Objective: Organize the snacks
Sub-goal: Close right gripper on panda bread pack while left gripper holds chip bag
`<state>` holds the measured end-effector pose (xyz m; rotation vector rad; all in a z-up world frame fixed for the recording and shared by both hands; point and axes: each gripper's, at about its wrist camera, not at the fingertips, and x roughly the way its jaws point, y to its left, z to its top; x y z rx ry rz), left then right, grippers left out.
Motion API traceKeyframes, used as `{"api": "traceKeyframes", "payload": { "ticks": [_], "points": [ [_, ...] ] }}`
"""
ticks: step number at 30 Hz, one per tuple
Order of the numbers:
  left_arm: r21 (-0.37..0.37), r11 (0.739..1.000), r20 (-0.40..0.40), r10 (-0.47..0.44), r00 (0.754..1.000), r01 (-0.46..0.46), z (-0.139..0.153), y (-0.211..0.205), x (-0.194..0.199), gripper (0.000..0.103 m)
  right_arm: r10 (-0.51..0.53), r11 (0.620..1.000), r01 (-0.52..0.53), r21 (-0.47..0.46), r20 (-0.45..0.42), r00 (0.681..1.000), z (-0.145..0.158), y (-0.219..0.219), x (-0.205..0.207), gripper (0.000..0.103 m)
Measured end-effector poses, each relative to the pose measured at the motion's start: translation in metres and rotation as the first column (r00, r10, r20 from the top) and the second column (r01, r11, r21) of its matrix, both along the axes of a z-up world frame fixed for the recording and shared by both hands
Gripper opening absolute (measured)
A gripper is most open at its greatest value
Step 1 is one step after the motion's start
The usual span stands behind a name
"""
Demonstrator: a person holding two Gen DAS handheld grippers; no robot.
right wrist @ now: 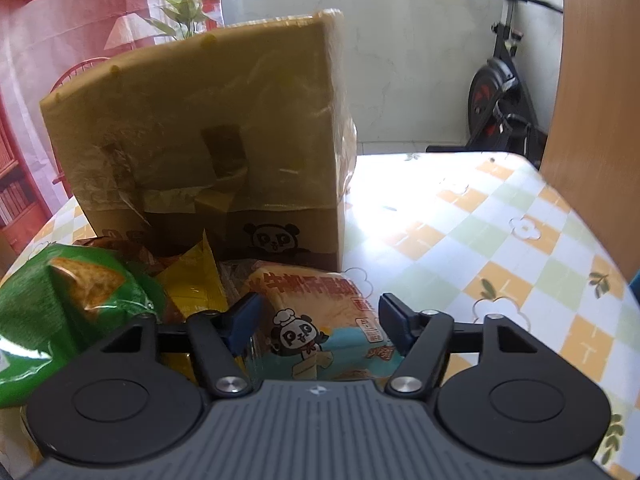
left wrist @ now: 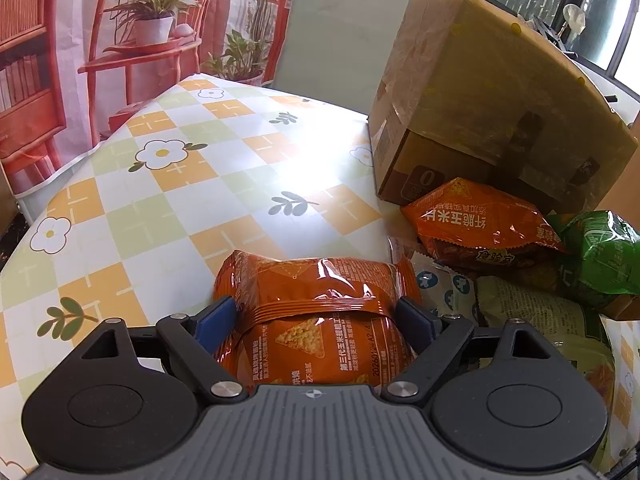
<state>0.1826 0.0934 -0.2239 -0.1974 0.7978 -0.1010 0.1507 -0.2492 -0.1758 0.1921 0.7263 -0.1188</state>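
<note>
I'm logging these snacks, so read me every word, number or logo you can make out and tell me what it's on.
"食验室": upside-down orange chip bag, beside the box.
"0": badge on the cardboard box.
"P P": panda logo on the same box, and on the bread packet between the right gripper fingers.
Orange bag in the left gripper: print too small to read reliably.
Green bag: blurred.

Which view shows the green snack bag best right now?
The right wrist view: the green snack bag fills the lower left, its printed chip clear. The left wrist view catches only part of it at the right edge, behind an orange bag.
</note>
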Motion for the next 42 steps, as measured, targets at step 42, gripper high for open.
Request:
{"api": "traceKeyframes", "payload": {
  "ticks": [42],
  "points": [
    [-0.016,1.0,0.008,0.004,1.0,-0.004,-0.002,0.001,-0.001,0.09,-0.219,0.971,0.206,-0.12,-0.114,0.969,-0.016,-0.036,-0.025,0.08]
  ]
}}
